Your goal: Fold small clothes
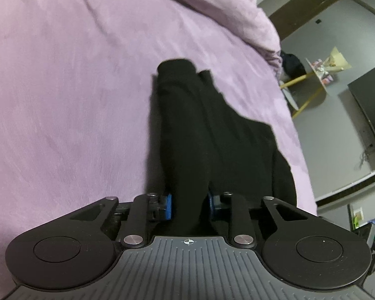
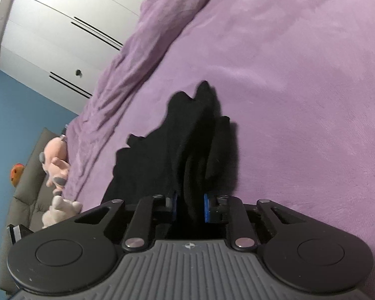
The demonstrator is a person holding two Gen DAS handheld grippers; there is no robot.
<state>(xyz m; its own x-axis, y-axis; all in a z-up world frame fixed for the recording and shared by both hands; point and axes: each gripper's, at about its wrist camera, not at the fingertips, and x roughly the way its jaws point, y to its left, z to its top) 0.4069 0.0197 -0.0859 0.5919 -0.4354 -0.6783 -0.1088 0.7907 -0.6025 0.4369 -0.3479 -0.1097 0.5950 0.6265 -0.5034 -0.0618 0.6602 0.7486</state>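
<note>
Left wrist view: left gripper pinches a bunch of the black garment, blue pads pressed on the cloth from both sides. The garment runs from the jaws away across the purple bed cover, its far end rolled into a rounded lump, its right side spreading in a loose flap toward the bed's right edge. Beyond that edge, grey floor, a small table with yellow legs and a dark cabinet. Right wrist view: right gripper likewise clamps a gathered fold of the same black garment, pads hard against the fabric. Cloth rises in uneven peaks at the far end and trails off in a ragged sheet to the left, near the bed's left edge. Rumpled purple duvet lies far left; white wardrobe behind; soft toys on a grey seat at left. Judgement: folding is at an early stage. Both ends are gripped, but the garment is bunched and wrinkled, with no flat layer or clean crease visible. Still to do, it seems: spread it flat, make the folds, set it down.
</note>
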